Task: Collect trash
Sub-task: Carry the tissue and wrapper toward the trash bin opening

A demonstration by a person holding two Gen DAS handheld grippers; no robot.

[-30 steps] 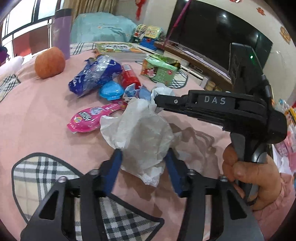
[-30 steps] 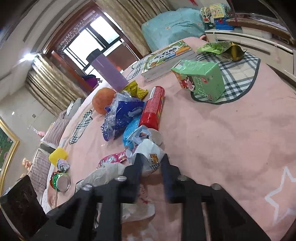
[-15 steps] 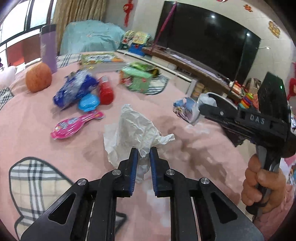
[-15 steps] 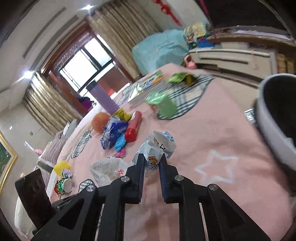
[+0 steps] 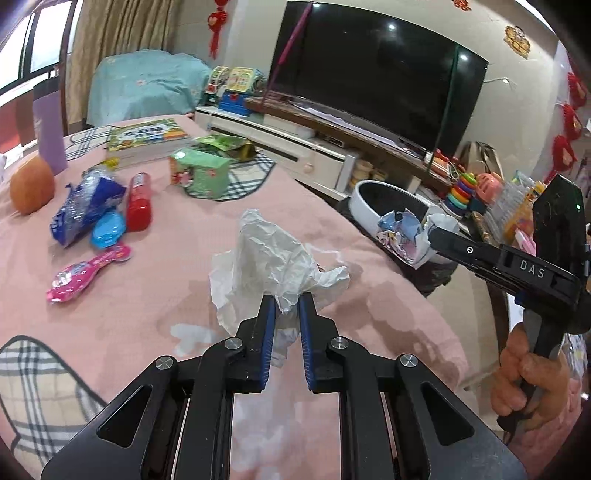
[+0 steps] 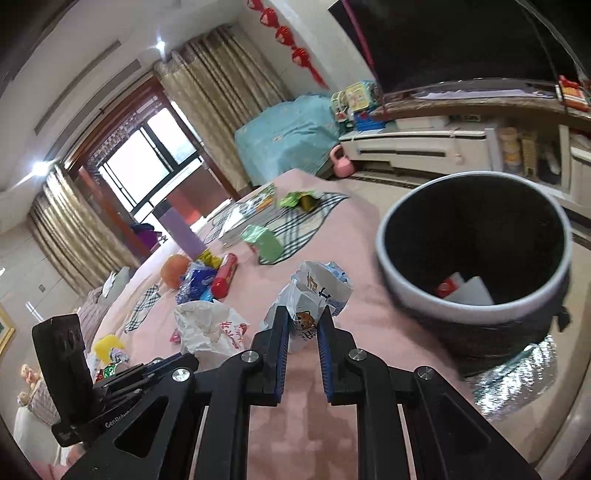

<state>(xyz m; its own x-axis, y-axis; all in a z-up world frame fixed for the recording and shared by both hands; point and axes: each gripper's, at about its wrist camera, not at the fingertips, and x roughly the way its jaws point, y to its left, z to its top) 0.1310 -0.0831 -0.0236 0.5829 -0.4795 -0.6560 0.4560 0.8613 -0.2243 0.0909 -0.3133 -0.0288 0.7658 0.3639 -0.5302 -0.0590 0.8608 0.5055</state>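
Left gripper [image 5: 287,304] fingers pinch crumpled white plastic bag [image 5: 266,258]; right gripper [image 6: 303,317] fingers pinch printed wrapper [image 6: 317,291] beside bin [image 6: 406,295]; snack packs [image 5: 88,210] behind.

- A large dark television [image 5: 376,74] stands on a long low cabinet [image 5: 288,146], white-fronted with a wooden top, along a pale wall [image 5: 517,85].
- Red ornaments [image 6: 284,35] hang on that wall.
- Beige curtains [image 6: 218,88] flank a dark-framed window [image 6: 147,155]; daylight comes through it.
- A ceiling light [image 6: 159,44] glows overhead.
- A light-blue cover [image 5: 144,86] drapes furniture near the window.
- Colourful toys [image 5: 465,188] crowd the floor by the cabinet's end.
- A pink cloth with plaid patches [image 5: 177,280] covers the nearest surface.
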